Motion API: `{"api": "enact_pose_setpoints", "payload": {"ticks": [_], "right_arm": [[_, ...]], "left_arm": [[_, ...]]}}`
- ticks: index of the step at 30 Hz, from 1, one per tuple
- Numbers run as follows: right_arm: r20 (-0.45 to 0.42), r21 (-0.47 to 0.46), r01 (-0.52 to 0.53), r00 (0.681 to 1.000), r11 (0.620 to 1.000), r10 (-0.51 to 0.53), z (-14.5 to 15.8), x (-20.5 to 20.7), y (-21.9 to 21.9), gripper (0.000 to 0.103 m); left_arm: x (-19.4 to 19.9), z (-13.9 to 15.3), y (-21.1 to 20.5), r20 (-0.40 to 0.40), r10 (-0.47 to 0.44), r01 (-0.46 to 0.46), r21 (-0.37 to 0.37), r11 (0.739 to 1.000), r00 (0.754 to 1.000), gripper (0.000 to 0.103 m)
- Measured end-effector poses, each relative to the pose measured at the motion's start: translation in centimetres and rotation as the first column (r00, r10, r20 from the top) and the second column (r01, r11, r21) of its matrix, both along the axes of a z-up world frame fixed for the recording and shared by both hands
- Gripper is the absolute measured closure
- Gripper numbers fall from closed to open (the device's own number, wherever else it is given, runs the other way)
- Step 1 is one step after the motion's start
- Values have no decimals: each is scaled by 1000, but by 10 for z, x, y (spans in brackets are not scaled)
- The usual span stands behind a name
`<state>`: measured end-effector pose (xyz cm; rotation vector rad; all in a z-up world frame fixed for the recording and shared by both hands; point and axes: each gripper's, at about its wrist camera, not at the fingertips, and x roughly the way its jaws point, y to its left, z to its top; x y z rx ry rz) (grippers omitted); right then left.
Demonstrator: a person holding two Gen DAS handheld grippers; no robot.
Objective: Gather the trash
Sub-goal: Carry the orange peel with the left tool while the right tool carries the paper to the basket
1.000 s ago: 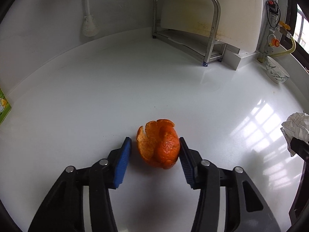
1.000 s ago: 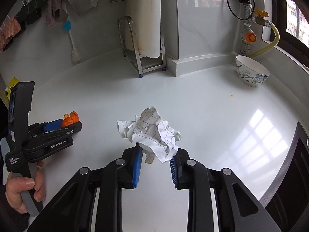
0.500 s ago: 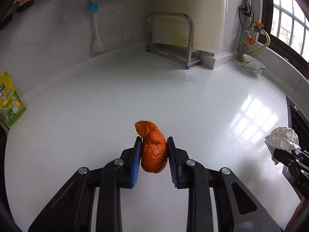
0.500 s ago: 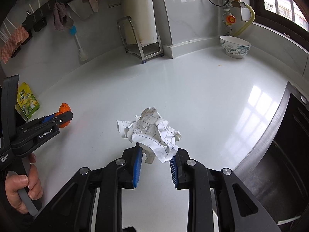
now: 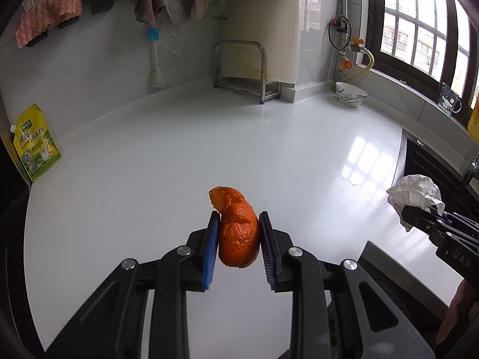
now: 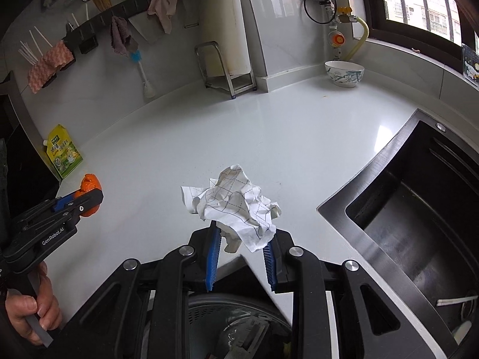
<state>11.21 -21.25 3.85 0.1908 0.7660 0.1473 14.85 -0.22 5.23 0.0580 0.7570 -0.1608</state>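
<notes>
Trash is picked up: left hand-held gripper [image 5: 238, 240] pinches the orange peel [image 5: 238, 233], right hand-held gripper [image 6: 241, 243] pinches the crumpled paper [image 6: 236, 205], both above the table [image 5: 179, 149]. Dropping them into the bin [image 6: 227, 326] below remains.

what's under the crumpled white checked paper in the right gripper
Under the crumpled white checked paper shows the white countertop's front edge, then a grey bin with trash. The right gripper hides much of the bin.
</notes>
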Motion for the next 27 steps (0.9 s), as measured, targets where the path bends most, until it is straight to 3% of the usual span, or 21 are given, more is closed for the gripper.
{"api": "enact_pose_setpoints", "payload": {"ticks": [11, 27], "right_arm": [[21, 28, 9, 1000, 1000, -10, -3, -80, 6, 78], [-14, 42, 16, 1000, 999, -15, -19, -161, 1, 78]], "left_arm": [[-82, 0, -9, 16, -62, 62, 7, 998, 998, 77], [-150, -14, -33, -19, -153, 153, -2, 988, 988, 77]]}}
